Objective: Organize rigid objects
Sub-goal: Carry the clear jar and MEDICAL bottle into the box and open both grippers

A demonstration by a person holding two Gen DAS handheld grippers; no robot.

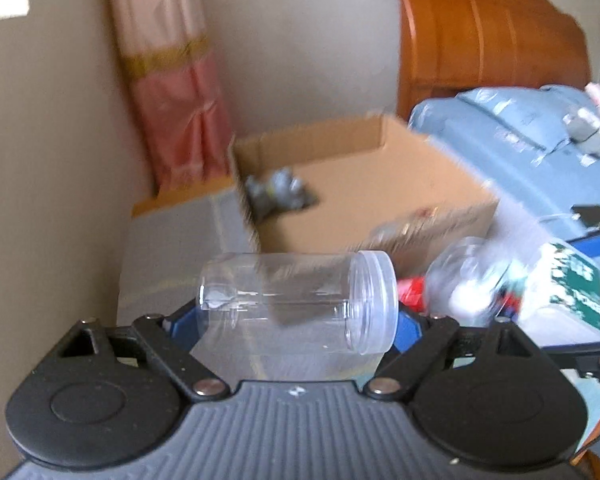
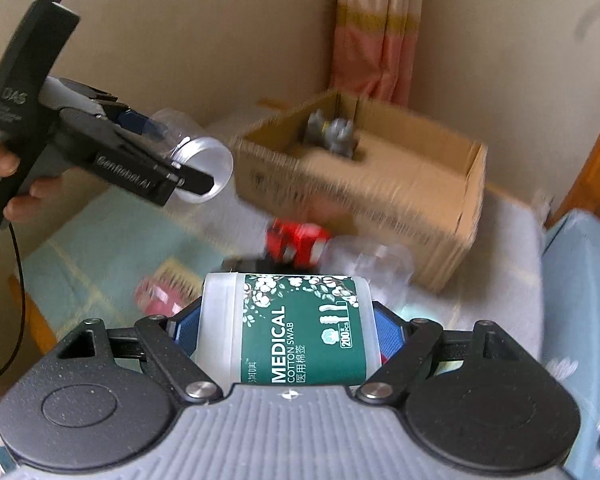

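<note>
Box (image 2: 380, 184) holds only a grey toy (image 2: 332, 130) so far, by my reckoning early in the job. Left on the bed (image 2: 100, 240) in front of the box: a red toy (image 2: 300, 242), a clear bottle (image 2: 380, 264), a pink item (image 2: 160, 294), blurred. My left tongs (image 1: 298, 312) grip a clear jar (image 1: 296, 300) crosswise, lid to the right, held in the air short of the box. My right tongs (image 2: 284, 328) clamp the swab tub (image 2: 288, 324), label up, also off the bed. Both tongs tilt down toward the box; my left hand (image 2: 4, 172) wraps its handle. Next, as I judge it: carry both over the rim and drop.
</note>
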